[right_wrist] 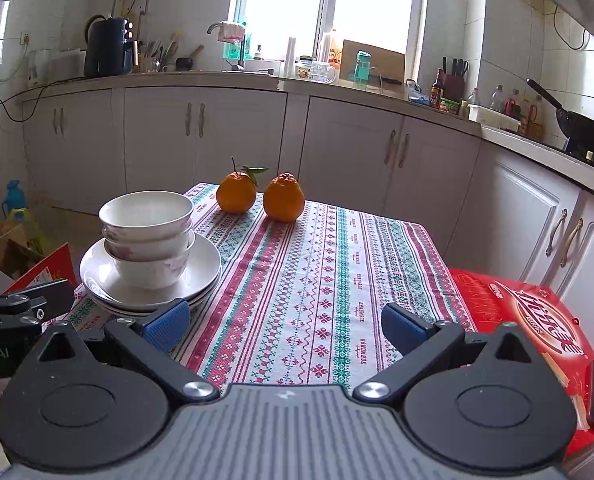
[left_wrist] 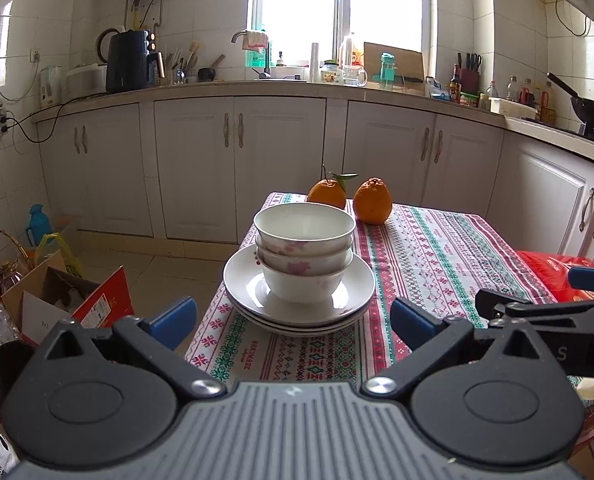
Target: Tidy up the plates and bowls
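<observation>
Left gripper [left_wrist: 293,318] wide open, empty, hovering near bowl stack [left_wrist: 305,250]. Right gripper [right_wrist: 285,322] same, spread over tablecloth [right_wrist: 317,280]. Bowls nested on plates [left_wrist: 297,300], table's left edge. Two oranges [right_wrist: 284,197] far side.

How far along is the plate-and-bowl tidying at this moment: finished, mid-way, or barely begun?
It looks essentially done. Three bowls sit nested on the stacked plates at the table's left corner. Nothing is in hand: the left gripper and right gripper are both open and empty, short of the stack. No loose dishes show on the tablecloth, only two oranges. At most, moving the stack elsewhere remains.
</observation>
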Demonstrator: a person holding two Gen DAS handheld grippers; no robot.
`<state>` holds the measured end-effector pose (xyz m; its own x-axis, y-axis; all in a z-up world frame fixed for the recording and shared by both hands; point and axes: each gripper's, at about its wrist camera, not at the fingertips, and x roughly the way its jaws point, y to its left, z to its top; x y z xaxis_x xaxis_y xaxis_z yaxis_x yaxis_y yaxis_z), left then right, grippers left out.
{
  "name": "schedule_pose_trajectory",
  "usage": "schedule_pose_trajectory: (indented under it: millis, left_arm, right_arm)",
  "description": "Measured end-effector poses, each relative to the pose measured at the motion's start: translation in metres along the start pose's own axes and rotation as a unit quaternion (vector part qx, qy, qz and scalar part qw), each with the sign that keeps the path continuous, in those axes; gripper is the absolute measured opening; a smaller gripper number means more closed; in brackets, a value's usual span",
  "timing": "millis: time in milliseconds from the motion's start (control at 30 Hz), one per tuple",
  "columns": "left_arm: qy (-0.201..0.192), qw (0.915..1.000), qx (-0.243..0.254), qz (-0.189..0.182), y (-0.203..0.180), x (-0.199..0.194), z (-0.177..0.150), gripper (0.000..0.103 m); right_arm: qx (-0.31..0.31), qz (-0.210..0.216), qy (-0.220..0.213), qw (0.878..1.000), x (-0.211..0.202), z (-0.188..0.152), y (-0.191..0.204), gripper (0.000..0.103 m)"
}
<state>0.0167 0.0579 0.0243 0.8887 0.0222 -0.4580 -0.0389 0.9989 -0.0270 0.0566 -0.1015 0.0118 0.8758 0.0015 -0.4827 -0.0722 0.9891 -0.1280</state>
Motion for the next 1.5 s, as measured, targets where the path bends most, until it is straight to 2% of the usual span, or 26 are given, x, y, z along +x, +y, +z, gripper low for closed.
schedule_pose_trajectory:
  millis: [1500]
  left_arm:
    - [0.005, 1.0, -0.002, 0.007, -0.0045, -0.0002, 0.0027, 0.102]
  right_arm:
    - [0.004, -0.004, -0.004, 1.0, -0.0002, 0.0001, -0.0028, 0.103]
